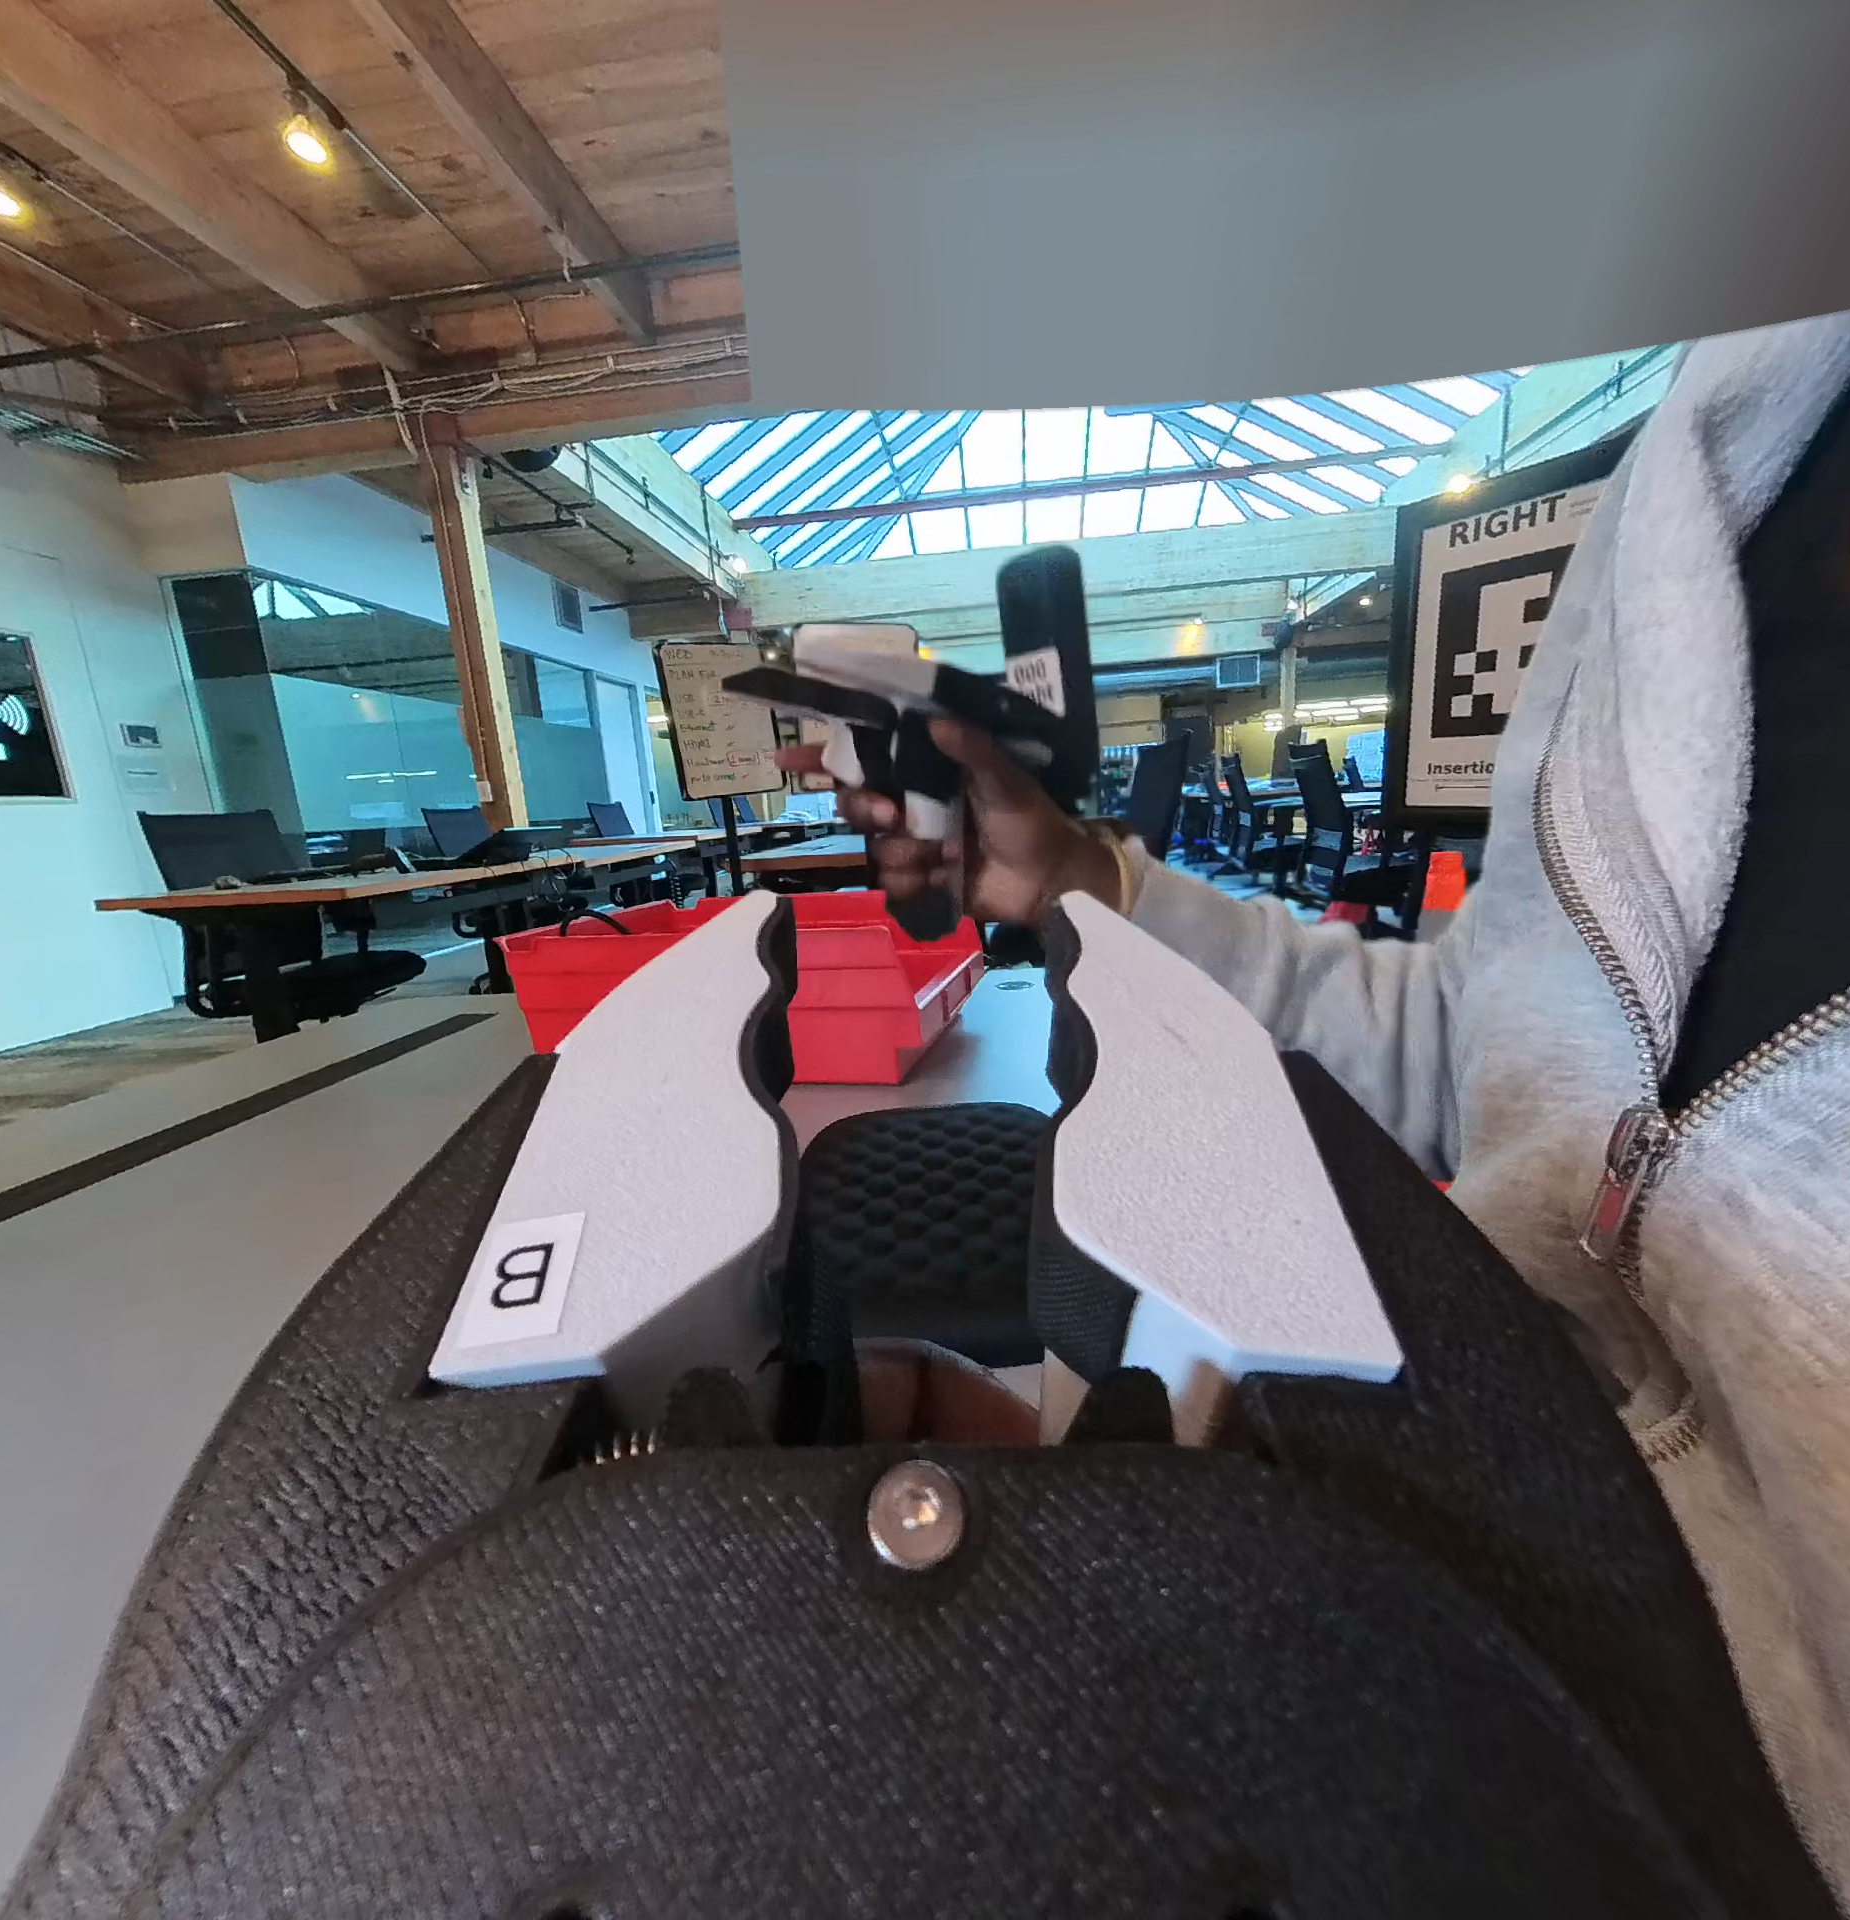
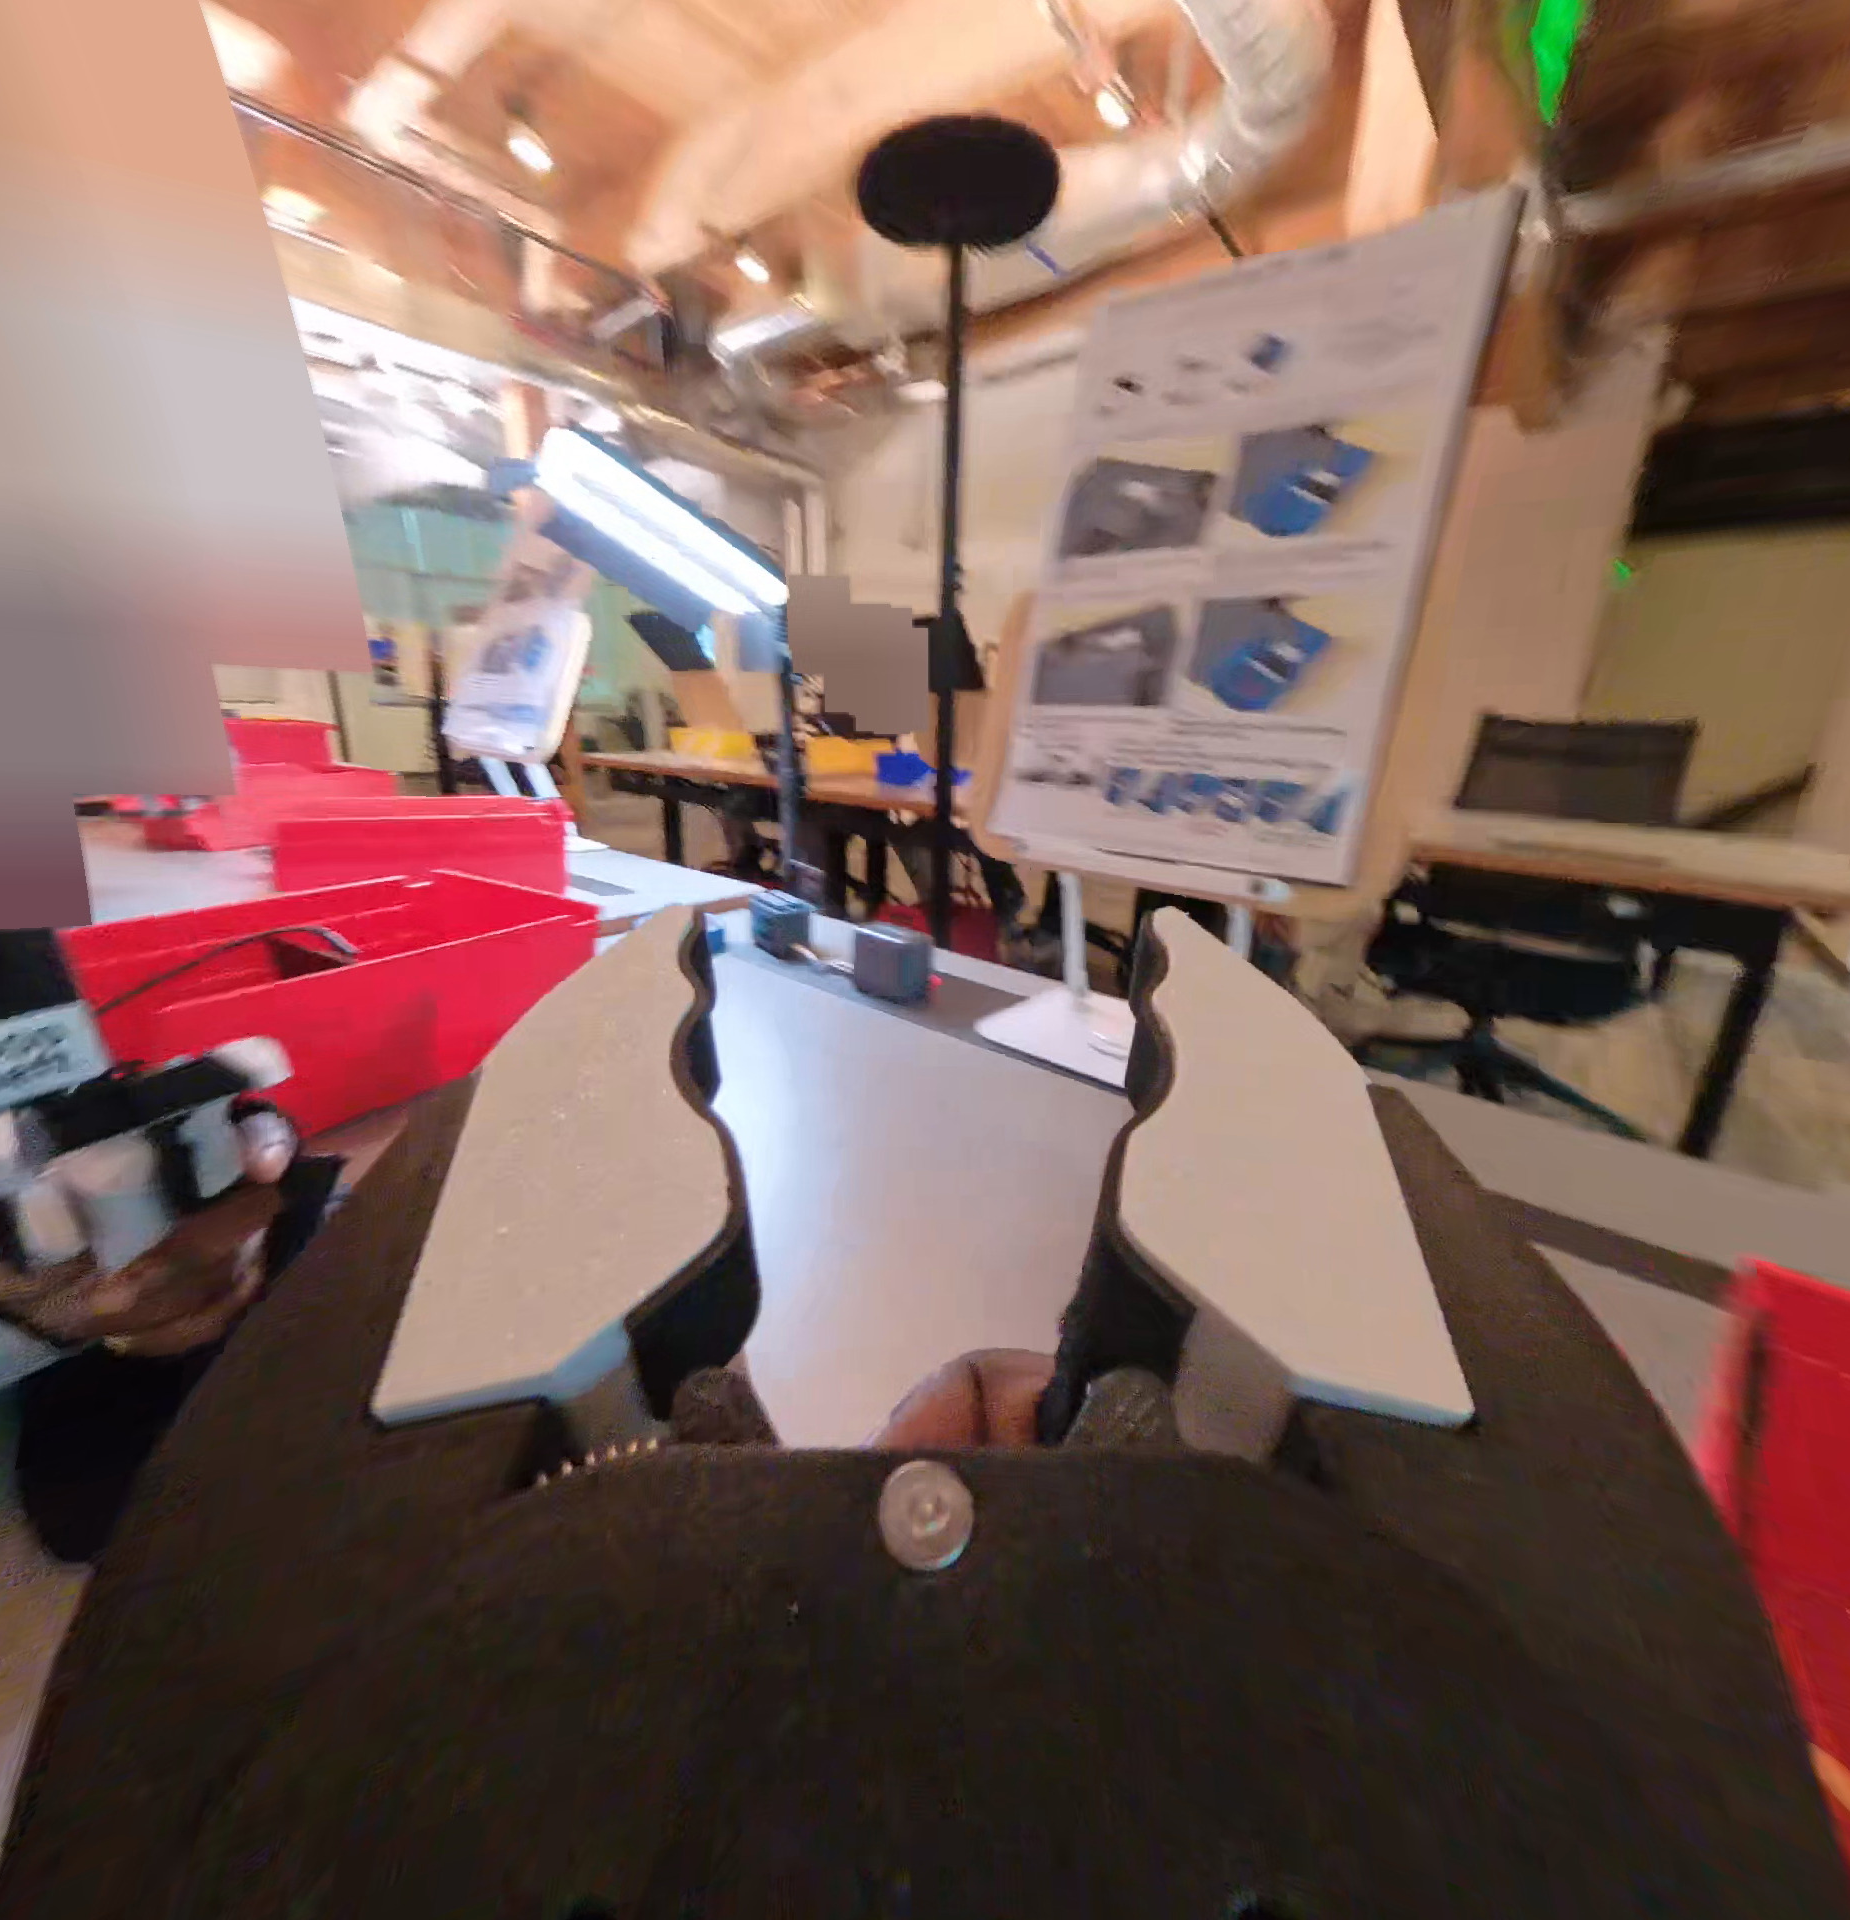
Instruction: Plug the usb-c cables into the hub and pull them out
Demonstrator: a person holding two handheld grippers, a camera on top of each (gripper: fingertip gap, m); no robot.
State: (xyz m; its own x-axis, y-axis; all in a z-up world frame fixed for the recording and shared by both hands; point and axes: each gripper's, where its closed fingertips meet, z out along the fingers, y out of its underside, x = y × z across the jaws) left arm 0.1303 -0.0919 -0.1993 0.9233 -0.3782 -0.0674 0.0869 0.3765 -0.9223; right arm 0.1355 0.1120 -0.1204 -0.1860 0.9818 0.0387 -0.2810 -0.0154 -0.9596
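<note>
No hub or USB-C plug shows clearly in either view. My left gripper [image 1: 921,925] is open and empty, held up level above the grey table [image 1: 173,1299]. My right gripper [image 2: 926,935] is open and empty, also raised above the table [image 2: 900,1143]. Each shows in the other's view, held in a hand: the right gripper [image 1: 900,696] ahead in the left wrist view, the left gripper [image 2: 121,1122] at the left edge of the right wrist view. A thin black cable [image 2: 235,951] hangs over a red bin [image 2: 329,997]. A small blue block [image 2: 775,923] and a grey block [image 2: 892,961] sit at the table's far edge.
Red bins [image 1: 859,997] stand on the table ahead of the left gripper; another red bin [image 2: 1814,1558] is at the right edge. A poster board on a white stand [image 2: 1233,582] rises behind the table. A person in a grey hoodie [image 1: 1575,1039] fills the right side.
</note>
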